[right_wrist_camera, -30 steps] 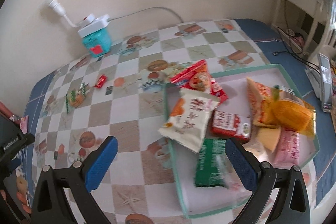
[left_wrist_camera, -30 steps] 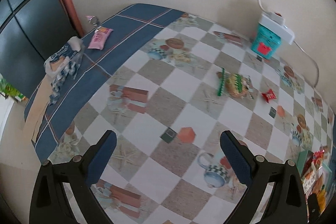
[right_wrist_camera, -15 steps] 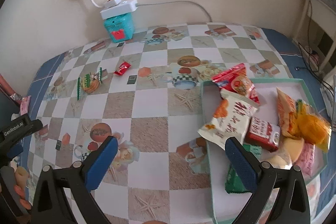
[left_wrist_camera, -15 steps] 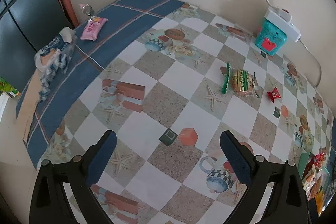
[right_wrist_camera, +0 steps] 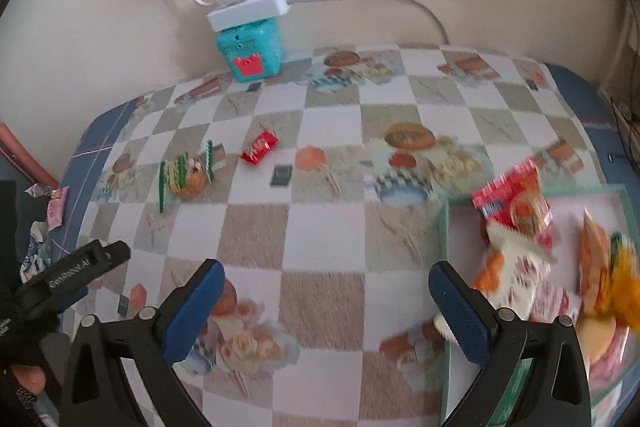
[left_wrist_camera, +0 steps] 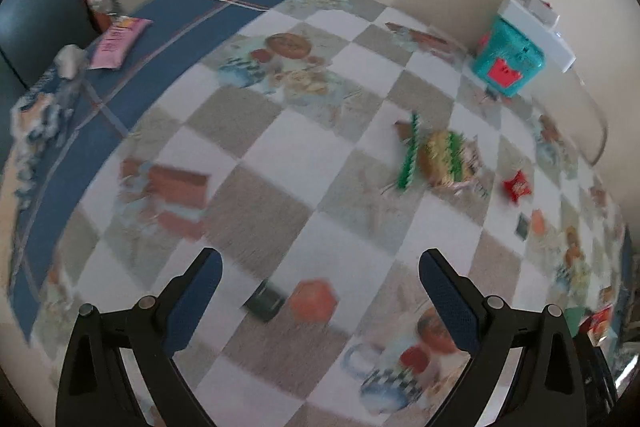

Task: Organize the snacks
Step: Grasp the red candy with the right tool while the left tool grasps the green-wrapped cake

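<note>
Both the left gripper (left_wrist_camera: 320,297) and right gripper (right_wrist_camera: 326,307) are spread wide, holding nothing. Only the right view shows the snack tray (right_wrist_camera: 444,227) at the table's right edge; the left one's "GenRobot.AI" label is readable too.

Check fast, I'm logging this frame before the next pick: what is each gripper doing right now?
Left gripper: open, holding nothing, above the checkered tablecloth.
Right gripper: open, holding nothing, beside the snack tray.
</note>
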### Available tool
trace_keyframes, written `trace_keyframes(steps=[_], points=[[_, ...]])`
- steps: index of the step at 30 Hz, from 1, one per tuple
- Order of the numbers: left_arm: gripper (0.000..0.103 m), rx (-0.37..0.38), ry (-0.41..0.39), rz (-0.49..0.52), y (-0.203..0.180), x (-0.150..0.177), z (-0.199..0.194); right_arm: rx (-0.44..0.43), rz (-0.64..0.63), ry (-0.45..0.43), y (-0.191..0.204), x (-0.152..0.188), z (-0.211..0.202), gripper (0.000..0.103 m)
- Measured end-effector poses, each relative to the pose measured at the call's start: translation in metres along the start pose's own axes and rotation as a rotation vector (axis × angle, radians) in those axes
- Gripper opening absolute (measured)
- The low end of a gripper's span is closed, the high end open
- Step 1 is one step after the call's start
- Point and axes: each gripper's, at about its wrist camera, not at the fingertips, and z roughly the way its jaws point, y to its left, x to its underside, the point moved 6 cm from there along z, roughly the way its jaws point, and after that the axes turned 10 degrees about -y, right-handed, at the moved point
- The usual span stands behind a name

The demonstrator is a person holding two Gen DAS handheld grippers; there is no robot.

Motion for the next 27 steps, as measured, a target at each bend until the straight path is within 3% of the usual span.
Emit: trace_keyframes(steps=[1, 7, 10, 16, 27], points=[[0.099, 0.041, 0.007, 0.006, -0.006, -0.006, 0.005, -0.011, -0.015, -0.006, 0.004, -0.007, 0.004, 0.103], [0.099, 0.118, 0.003, 0.123, -0.037, -0.037, 0.019, -0.074, -0.098, 0.008, 0.027, -0.033, 0.030, 0.102], [0.099, 0.155, 0.020, 0.158, -0.051, -0.048, 0.030, -0.086, -0.149, 0.029, 0.037, -0.041, 0.048, 0.096], [0.099, 0.228, 0.031, 0.132, -0.065, -0.068, 0.043, -0.105, -0.178, 0.045, 0.046, -0.055, 0.079, 0.087], [0.099, 0.260, 0.109, 0.181, -0.095, -0.059, 0.074, -0.099, -0.291, 0.078, 0.061, -0.058, 0.122, 0.069]])
